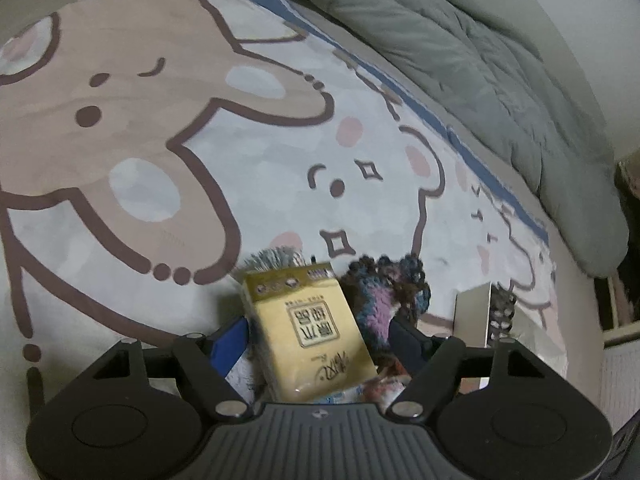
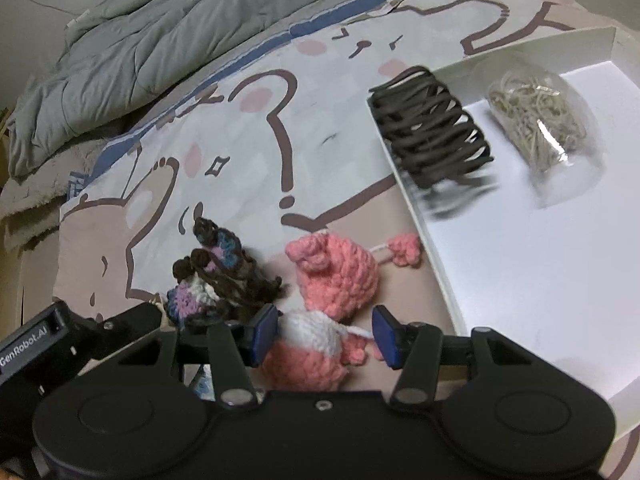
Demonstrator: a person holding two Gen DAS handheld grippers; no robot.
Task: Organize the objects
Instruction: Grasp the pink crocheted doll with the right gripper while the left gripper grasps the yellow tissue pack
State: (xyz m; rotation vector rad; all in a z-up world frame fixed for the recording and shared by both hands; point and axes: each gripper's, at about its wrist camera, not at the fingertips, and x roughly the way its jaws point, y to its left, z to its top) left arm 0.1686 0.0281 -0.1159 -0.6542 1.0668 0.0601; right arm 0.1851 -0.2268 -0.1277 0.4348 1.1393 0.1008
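Note:
In the left wrist view a yellow tissue pack [image 1: 312,328] stands tilted between the blue pads of my left gripper [image 1: 318,326], which is shut on it. A dark brown, blue and purple crochet piece [image 1: 388,296] lies against the pack's right side. In the right wrist view my right gripper [image 2: 324,330] is shut on a pink-and-white crochet toy [image 2: 312,356]. Just beyond it lie a second pink crochet piece [image 2: 340,276] and the dark crochet piece [image 2: 216,280]. To the right, a white tray [image 2: 520,272] holds a black hair-tie bundle [image 2: 432,124] and a clear bag of rubber bands [image 2: 540,120].
Everything rests on a bed sheet [image 1: 260,152] printed with cartoon bears. A crumpled grey quilt [image 2: 140,40] lies along the far side. A grey fringed item [image 1: 276,258] pokes out behind the tissue pack. The left gripper's body [image 2: 40,340] shows at the right view's lower left.

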